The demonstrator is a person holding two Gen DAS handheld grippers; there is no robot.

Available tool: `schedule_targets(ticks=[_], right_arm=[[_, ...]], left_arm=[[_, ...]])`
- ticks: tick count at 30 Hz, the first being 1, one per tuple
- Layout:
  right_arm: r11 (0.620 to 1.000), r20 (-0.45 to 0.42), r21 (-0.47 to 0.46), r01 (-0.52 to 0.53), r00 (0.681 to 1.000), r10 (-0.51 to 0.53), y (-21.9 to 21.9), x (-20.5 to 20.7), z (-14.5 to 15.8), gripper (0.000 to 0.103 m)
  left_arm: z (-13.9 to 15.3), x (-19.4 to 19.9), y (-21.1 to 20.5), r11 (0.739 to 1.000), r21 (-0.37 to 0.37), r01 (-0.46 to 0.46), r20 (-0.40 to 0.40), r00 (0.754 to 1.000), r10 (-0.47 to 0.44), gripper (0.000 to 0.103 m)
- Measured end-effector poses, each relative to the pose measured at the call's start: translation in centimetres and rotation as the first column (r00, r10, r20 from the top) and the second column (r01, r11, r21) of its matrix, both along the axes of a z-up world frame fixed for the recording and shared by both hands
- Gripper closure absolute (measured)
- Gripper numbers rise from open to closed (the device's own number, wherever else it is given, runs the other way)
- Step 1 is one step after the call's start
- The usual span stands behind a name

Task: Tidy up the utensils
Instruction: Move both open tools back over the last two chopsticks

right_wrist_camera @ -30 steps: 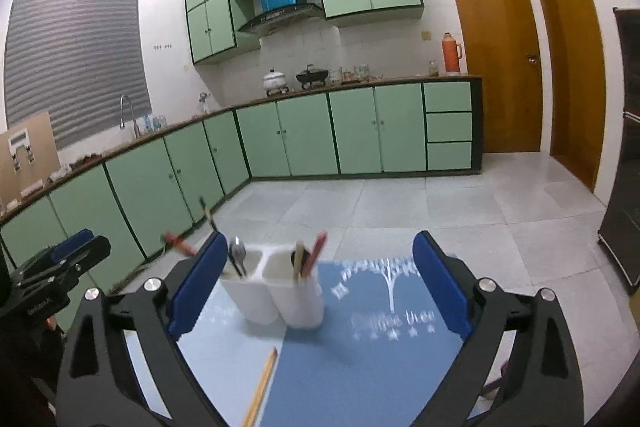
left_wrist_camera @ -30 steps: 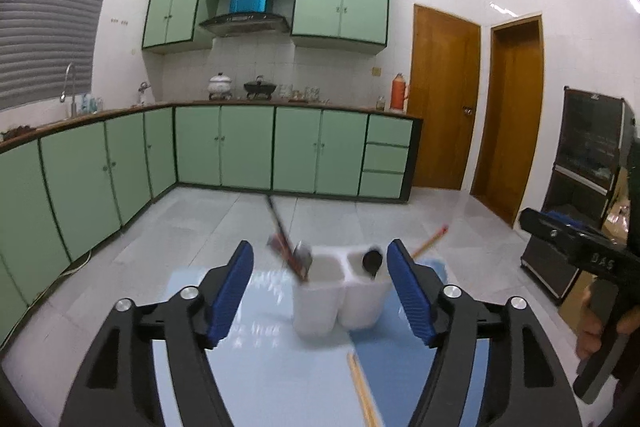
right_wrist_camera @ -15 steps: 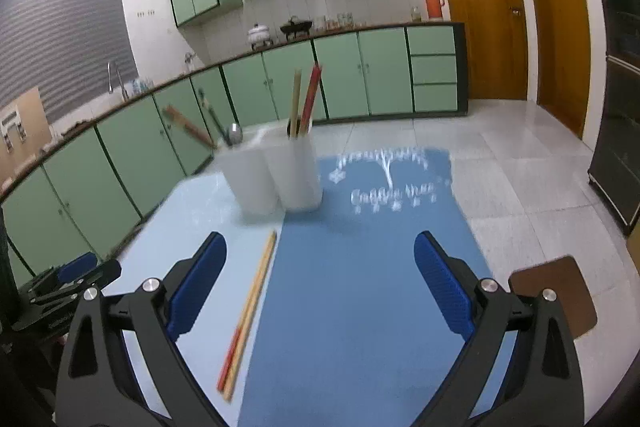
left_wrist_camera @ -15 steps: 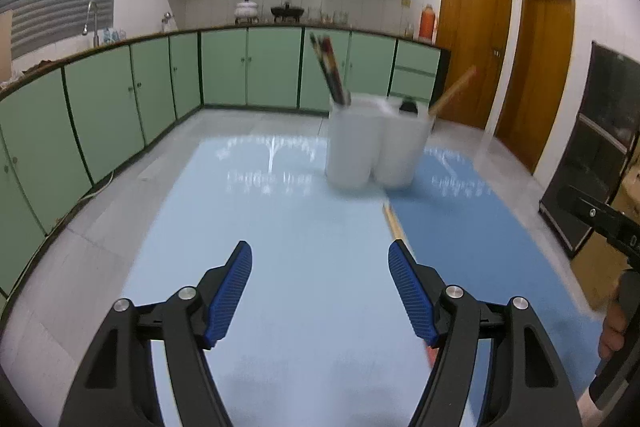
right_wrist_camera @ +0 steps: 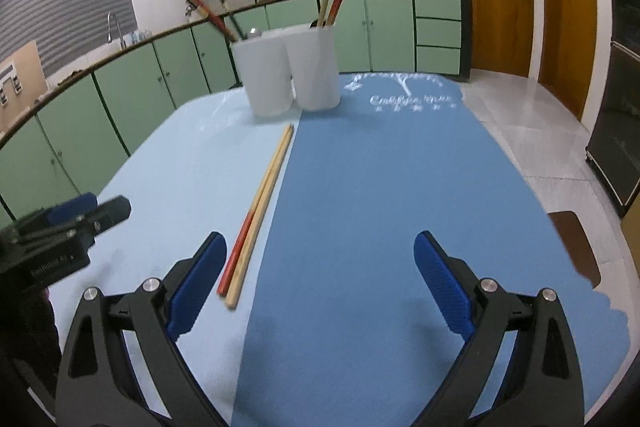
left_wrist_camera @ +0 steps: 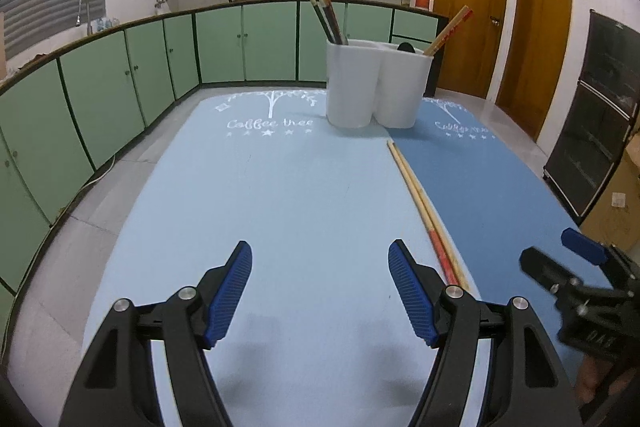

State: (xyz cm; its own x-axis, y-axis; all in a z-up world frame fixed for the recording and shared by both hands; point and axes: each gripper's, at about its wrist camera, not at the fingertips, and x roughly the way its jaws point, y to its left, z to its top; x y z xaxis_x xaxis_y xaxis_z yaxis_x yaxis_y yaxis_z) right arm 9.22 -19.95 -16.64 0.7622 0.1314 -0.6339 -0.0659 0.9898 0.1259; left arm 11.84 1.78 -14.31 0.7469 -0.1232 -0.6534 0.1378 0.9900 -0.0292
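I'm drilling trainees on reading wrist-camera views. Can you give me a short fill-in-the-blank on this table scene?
1. The loose chopsticks lie along the seam between the light blue mat and the ____ blue mat.
2. The white utensil holder has ____ compartments.
3. Both the left hand-held gripper and the right hand-held gripper are ____.

Missing words: dark; two; open

the light blue mat (left_wrist_camera: 280,195) reads "coffee tree" in white under a tree drawing.

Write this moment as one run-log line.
left gripper: open, empty | right gripper: open, empty | chopsticks: on mats | holder: upright
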Motion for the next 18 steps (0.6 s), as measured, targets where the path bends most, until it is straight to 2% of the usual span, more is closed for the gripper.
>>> schedule_targets(ticks=[11, 18], right_arm=[[0.992, -0.072, -0.068, -0.107, 0.992, 0.102, 3.5, -1.2, -1.9, 0.029], [0.994, -0.086, -0.083, -0.076, 0.994, 0.069, 3.8, -0.9, -2.8, 0.04]], left_arm=[[-1.3, -1.0, 0.8, 1.0, 0.005, -0.025, -0.053, 0.998, 0.025, 0.034], [-1.5, -1.3, 0.9, 0.999, -0.008, -0.032, -0.053, 0.998, 0.031, 0.034]])
